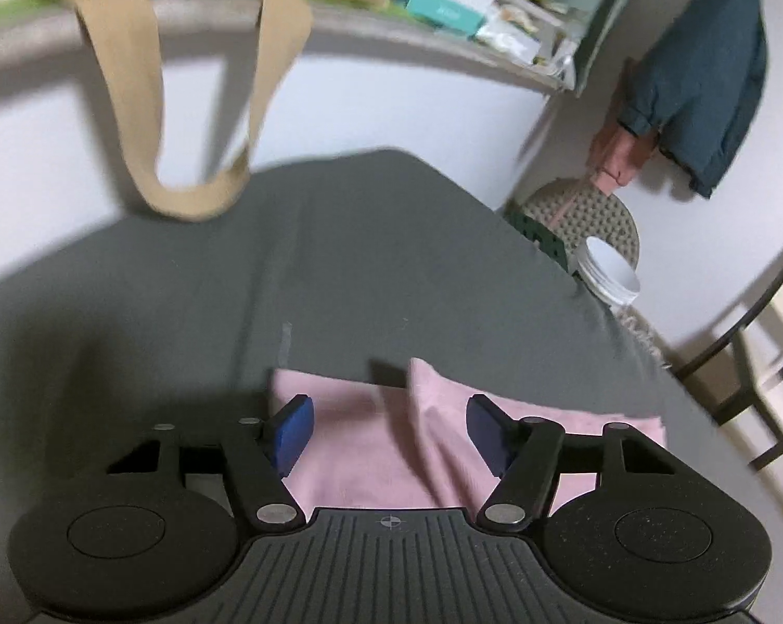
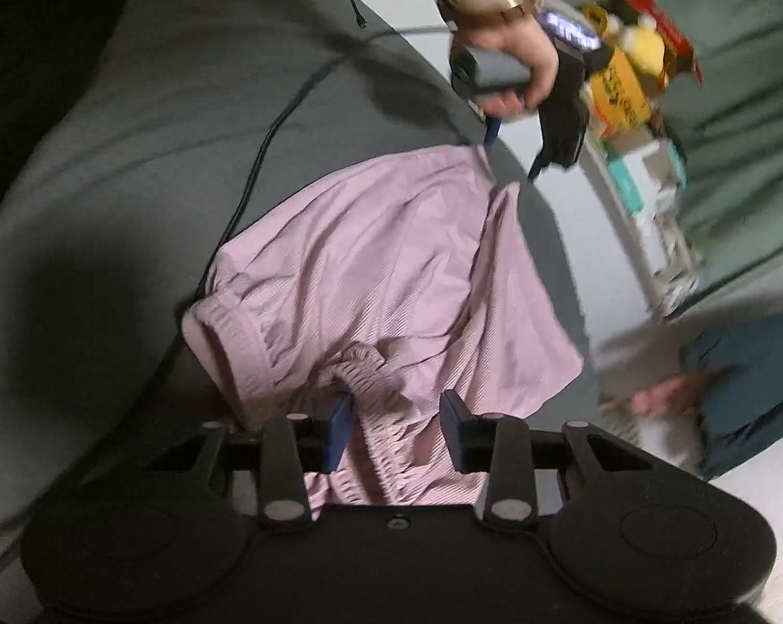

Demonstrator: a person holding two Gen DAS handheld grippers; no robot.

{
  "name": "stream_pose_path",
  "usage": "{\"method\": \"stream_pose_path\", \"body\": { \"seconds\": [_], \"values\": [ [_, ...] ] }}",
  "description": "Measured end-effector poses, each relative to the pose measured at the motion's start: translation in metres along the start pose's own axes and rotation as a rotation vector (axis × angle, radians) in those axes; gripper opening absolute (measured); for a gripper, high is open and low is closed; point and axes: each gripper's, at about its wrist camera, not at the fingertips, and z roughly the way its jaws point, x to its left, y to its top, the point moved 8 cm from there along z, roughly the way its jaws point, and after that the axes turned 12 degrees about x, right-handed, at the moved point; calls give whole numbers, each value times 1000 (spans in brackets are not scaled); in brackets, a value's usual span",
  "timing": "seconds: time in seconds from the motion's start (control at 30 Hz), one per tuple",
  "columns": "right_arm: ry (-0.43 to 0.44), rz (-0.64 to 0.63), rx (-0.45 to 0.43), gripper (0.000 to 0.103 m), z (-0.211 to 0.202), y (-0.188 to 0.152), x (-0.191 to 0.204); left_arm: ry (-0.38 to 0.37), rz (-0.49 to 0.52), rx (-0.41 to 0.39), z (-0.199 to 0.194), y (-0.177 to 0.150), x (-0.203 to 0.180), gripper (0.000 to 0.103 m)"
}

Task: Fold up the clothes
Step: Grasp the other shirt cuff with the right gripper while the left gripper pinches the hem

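Observation:
Pink ribbed shorts point(image 2: 386, 260) lie rumpled on a grey bed sheet point(image 2: 146, 156), elastic waistband point(image 2: 375, 379) nearest the right wrist camera. My right gripper point(image 2: 397, 426) is open, and the bunched waistband lies between its blue pads point(image 2: 339, 424). In the left wrist view the shorts' leg end point(image 1: 360, 447) lies flat with one raised fold. My left gripper point(image 1: 389, 431) hovers open just above it. The right wrist view also shows a hand point(image 2: 516, 41) holding the left gripper point(image 2: 513, 143) over the far hem.
A black cable point(image 2: 266, 151) runs across the sheet beside the shorts. A beige tote strap point(image 1: 146, 119) hangs from a cluttered shelf point(image 1: 443, 36) above the bed. A stool point(image 1: 589, 213) with a white lidded tub point(image 1: 612, 270) and a hanging teal jacket point(image 1: 703, 83) stand past the bed's right edge.

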Motion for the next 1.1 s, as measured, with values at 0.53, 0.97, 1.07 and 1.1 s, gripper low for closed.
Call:
{"method": "stream_pose_path", "body": {
  "seconds": [0.53, 0.97, 1.07, 1.1],
  "values": [
    [-51, 40, -38, 8, 14, 2, -3, 35, -16, 35, 52, 9, -19, 4],
    [138, 209, -459, 6, -66, 10, -36, 101, 66, 7, 21, 30, -5, 4],
    [188, 125, -449, 6, -61, 13, -15, 123, 92, 8, 16, 33, 6, 4],
    [200, 94, -439, 6, -58, 14, -9, 125, 94, 9, 14, 33, 9, 4]
  ]
}}
